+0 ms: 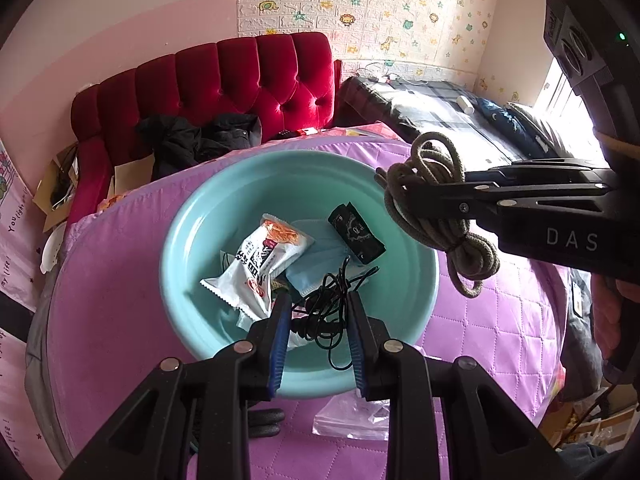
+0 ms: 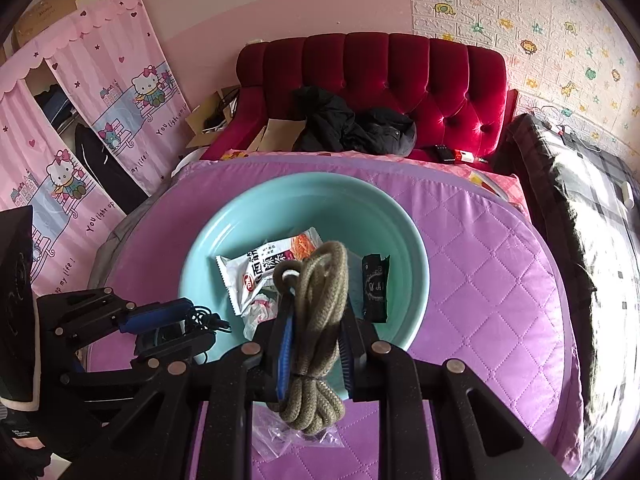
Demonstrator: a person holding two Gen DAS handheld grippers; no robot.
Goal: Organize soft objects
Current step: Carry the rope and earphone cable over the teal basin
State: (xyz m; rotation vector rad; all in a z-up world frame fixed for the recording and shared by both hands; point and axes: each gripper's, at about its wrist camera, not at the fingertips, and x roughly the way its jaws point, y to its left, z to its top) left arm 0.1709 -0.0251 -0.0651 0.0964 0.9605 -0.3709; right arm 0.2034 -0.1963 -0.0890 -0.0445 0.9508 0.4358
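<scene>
Left wrist view: two grippers hold cords over a round teal plastic basin [image 1: 192,216].

The left gripper [image 1: 318,312] is clamped on a tangled thin black cable [image 1: 324,304] low above the basin, which sits on a purple quilted bed cover [image 1: 500,320]. The right gripper [image 2: 316,320] is closed around a coiled bundle of thick olive rope [image 2: 320,276] (loops hanging both above and below its fingers). Inside the basin lie a white snack packet [image 1: 260,264], a pale blue face mask [image 1: 320,256] and a small black sachet [image 1: 356,232].

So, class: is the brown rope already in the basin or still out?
Out. The rope hangs bundled in the right gripper, above the basin.
</scene>
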